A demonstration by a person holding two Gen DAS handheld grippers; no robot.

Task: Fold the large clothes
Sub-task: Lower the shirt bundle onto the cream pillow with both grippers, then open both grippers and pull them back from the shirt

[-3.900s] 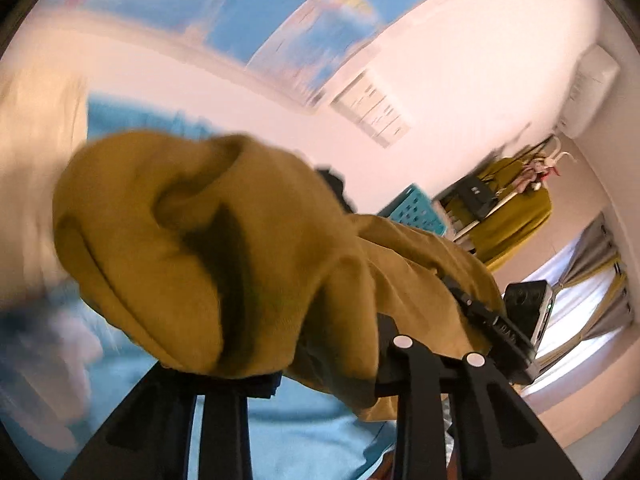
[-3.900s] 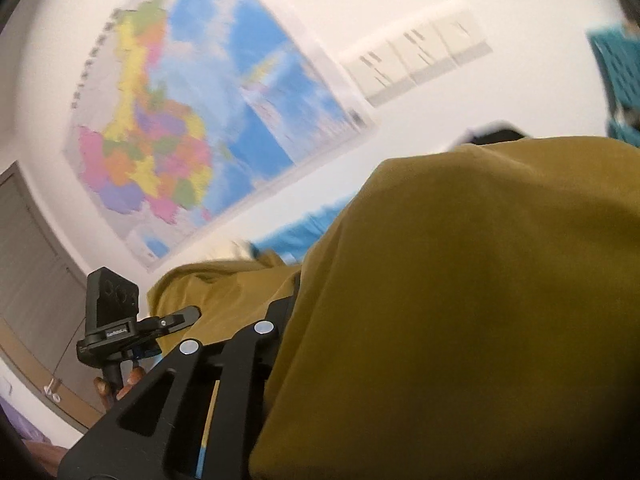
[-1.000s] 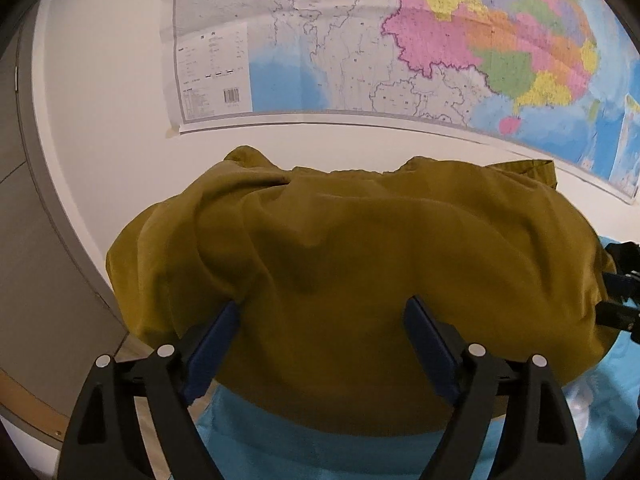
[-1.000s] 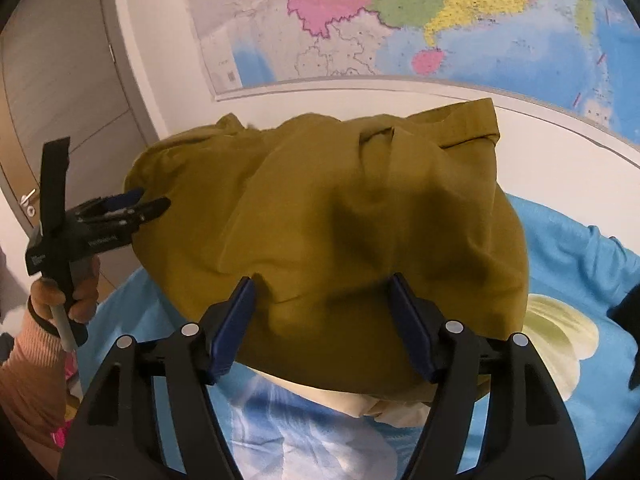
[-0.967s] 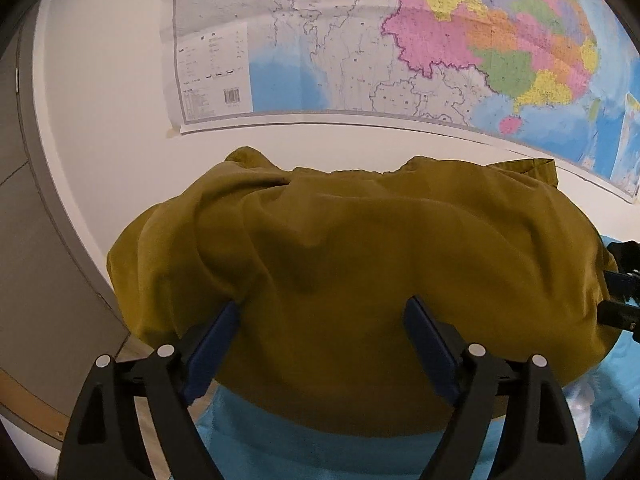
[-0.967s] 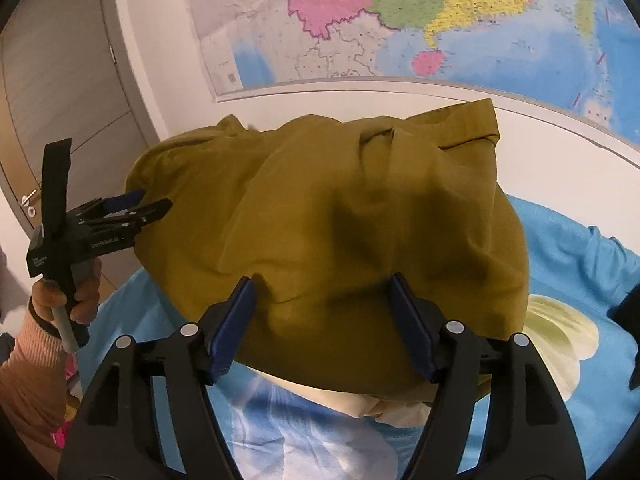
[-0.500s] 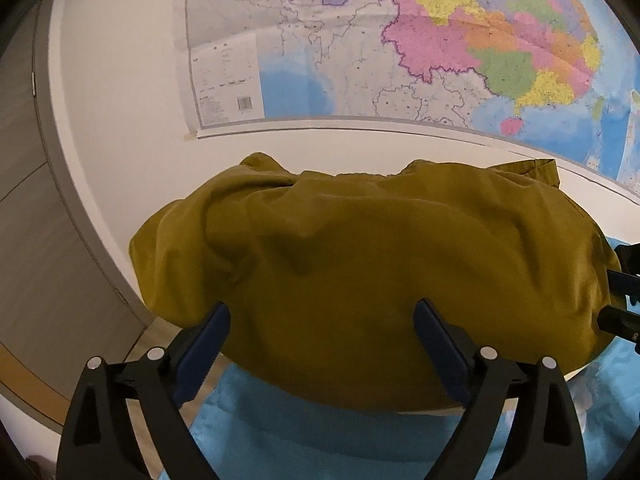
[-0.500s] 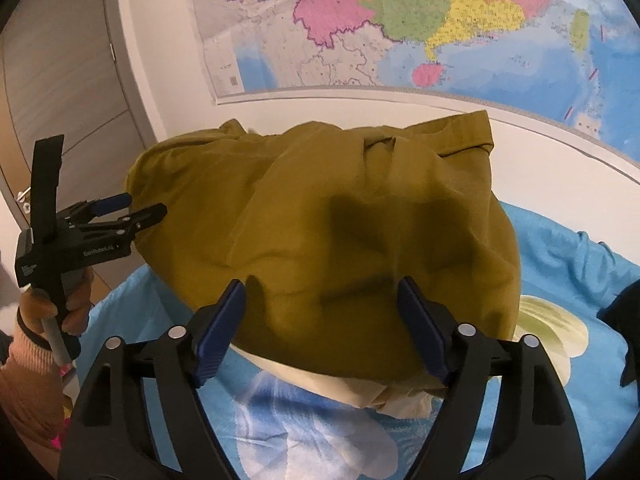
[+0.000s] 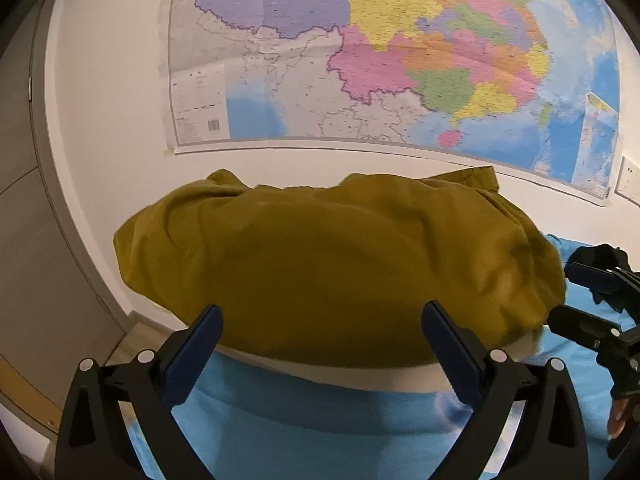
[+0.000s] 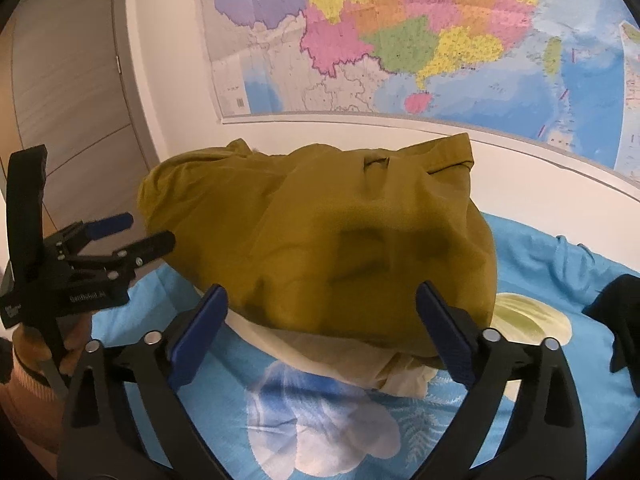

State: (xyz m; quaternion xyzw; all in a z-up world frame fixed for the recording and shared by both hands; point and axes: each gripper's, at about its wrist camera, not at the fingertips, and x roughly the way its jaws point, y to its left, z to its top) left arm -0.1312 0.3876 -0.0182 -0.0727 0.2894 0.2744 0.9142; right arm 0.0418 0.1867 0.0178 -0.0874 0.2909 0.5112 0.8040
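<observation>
A large coloured paper wall map (image 9: 400, 60) hangs on the white wall above the bed, and a grey wood-grain door (image 10: 68, 92) stands at the left. The light-blue printed bedsheet (image 10: 360, 432) lies bare in the foreground, open room in front of both claws; a dark black cloth (image 10: 616, 320) sits at its right edge. The mustard-yellow cotton garment (image 9: 340, 268) lies heaped on a cream-coloured pillow (image 10: 396, 372) near the wall, its hem corner sticking up at the back. The left claw (image 9: 320, 344) has just spread wide, its blue pads just short of the garment's near edge, gripping nothing. The right claw (image 10: 320, 332) has likewise just been opening, empty, the heap just beyond its fingertips.
</observation>
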